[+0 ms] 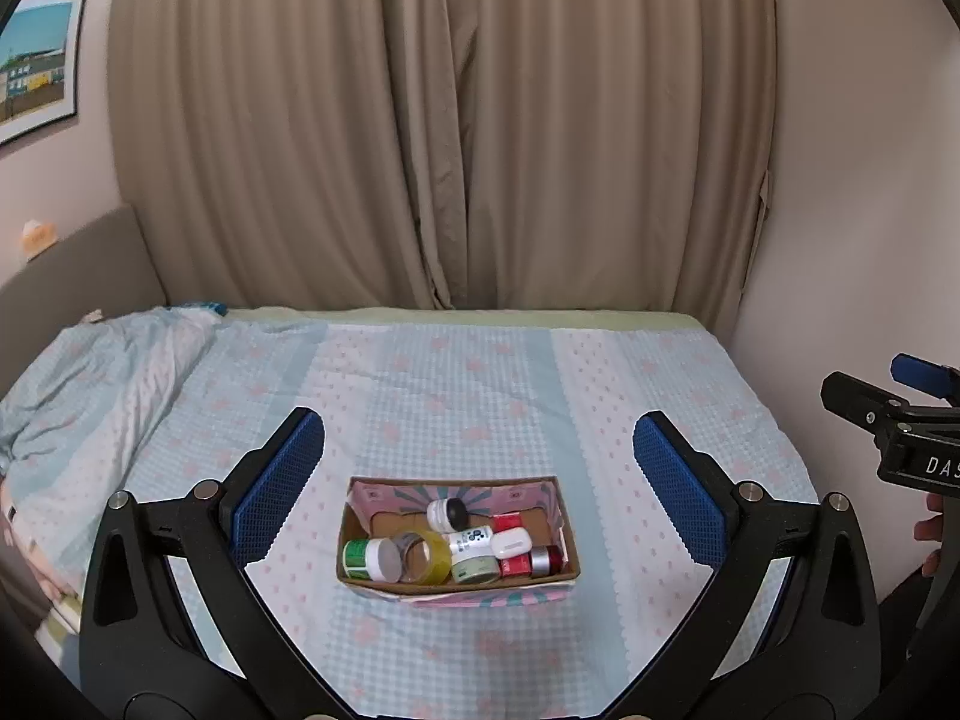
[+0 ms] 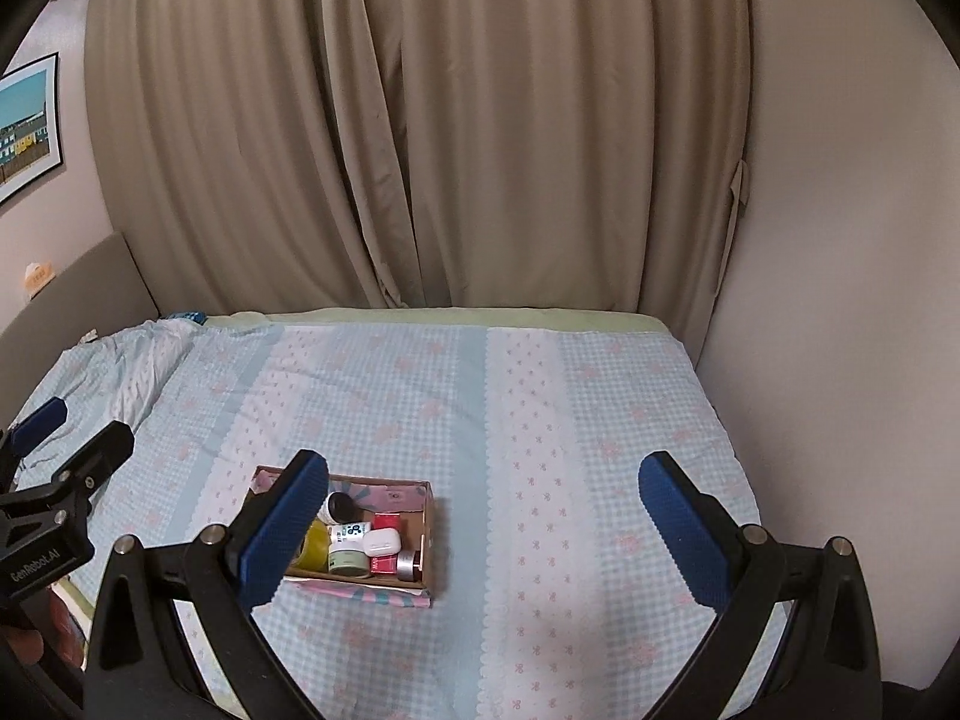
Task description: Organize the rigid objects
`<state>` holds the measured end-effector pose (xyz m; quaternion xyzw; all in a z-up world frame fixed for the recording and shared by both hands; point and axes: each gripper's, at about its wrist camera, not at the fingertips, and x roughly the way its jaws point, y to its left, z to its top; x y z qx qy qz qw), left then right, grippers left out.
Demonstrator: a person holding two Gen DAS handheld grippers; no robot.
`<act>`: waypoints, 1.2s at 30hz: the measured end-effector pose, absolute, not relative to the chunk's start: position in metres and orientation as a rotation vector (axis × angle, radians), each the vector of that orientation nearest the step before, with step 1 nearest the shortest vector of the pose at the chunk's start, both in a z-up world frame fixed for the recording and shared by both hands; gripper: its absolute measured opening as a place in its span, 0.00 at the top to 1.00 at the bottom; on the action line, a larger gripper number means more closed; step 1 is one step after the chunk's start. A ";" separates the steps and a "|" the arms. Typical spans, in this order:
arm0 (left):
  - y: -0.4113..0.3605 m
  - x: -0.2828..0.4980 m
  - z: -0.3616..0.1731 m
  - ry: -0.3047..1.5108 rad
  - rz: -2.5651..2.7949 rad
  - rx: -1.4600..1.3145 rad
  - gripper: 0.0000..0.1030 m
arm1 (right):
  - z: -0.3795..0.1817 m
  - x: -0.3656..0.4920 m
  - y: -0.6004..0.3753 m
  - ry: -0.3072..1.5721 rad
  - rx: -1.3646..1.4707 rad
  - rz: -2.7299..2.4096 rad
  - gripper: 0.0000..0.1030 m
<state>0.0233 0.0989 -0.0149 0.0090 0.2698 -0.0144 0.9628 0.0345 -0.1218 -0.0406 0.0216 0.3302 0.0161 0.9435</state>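
Both tongs are hanging above the bed with nothing in them. The left gripper (image 1: 477, 450) is standing wide open, and the open cardboard box with pink-and-teal patterned sides (image 1: 420, 489) is sitting just beyond and between its blue pads (image 1: 279, 489) on the pale blue checked bedsheet (image 1: 456, 378). Lying packed inside the box are a roll of clear yellowish tape (image 1: 423, 555), a green jar with a white lid (image 1: 366, 559), a small white case (image 1: 512, 542) and a red jar with a silver cap (image 1: 537, 561). The right gripper (image 2: 483, 489) is also gaping — the box (image 2: 408, 495) is showing beside its left-hand pad, partly hidden behind it.
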 end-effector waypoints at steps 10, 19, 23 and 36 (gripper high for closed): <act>0.098 0.023 -0.016 0.535 -0.023 0.032 0.00 | -0.037 0.031 -0.129 0.653 0.056 0.028 0.00; 0.099 0.024 -0.016 0.526 -0.024 0.035 0.00 | -0.040 0.030 -0.127 0.651 0.057 0.027 0.00; 0.099 0.026 -0.016 0.525 -0.023 0.044 0.00 | -0.040 0.031 -0.128 0.652 0.056 0.028 0.00; 0.103 0.028 -0.016 0.522 -0.034 0.030 0.00 | -0.042 0.033 -0.128 0.650 0.053 0.027 0.00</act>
